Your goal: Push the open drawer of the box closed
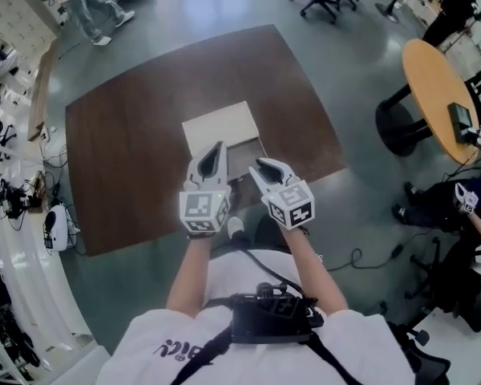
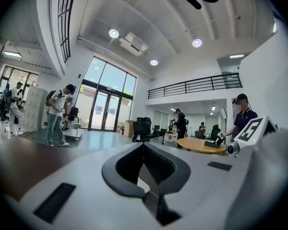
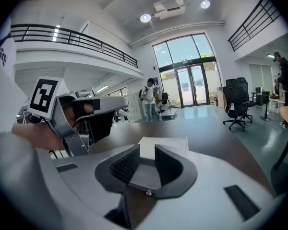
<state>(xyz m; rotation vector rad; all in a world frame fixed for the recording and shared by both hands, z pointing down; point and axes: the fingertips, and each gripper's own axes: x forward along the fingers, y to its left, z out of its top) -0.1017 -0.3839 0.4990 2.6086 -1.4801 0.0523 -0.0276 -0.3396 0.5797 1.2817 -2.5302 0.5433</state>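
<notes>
A: Entry, left to right. Far left?

B: Person in light clothes (image 1: pixel 88 6) stands on the grey floor (image 1: pixel 353 79), beyond the far left corner of the dark brown rectangular surface (image 1: pixel 128 151).

A: Left claw?

B: Left claw (image 1: pixel 216 152) is held above the near part of the surface. From the head view its tips lie over the near part of the box top. In the left gripper view the dark pads (image 2: pixel 127 164) meet along one line. Pressed together, nothing pinched.

A: Task object, position?

B: White rectangular box (image 1: pixel 219 127) lies flat near the middle of the surface, closer to the near edge than the far one. Its grey drawer (image 1: pixel 244 160) sticks out of the near side, toward the person. It is open. Contents not made out.

A: Right claw?

B: Right claw (image 1: pixel 263 167) is just right of the left one, with its tips at the near right part of the drawer. In the right gripper view the jaws are spread and the ribbed pads stand apart. A grey drawer panel shows in the gap, with the white box top beyond it. Cannot tell whether either pad touches the drawer. The left claw also shows at the left of that view, raised beside the right one.

A: Further right?

B: Round tan wooden surface (image 1: pixel 433 95) on a black base stands on the floor, well apart from the brown one. A dark flat device (image 1: pixel 459 117) lies near its right edge.
</notes>
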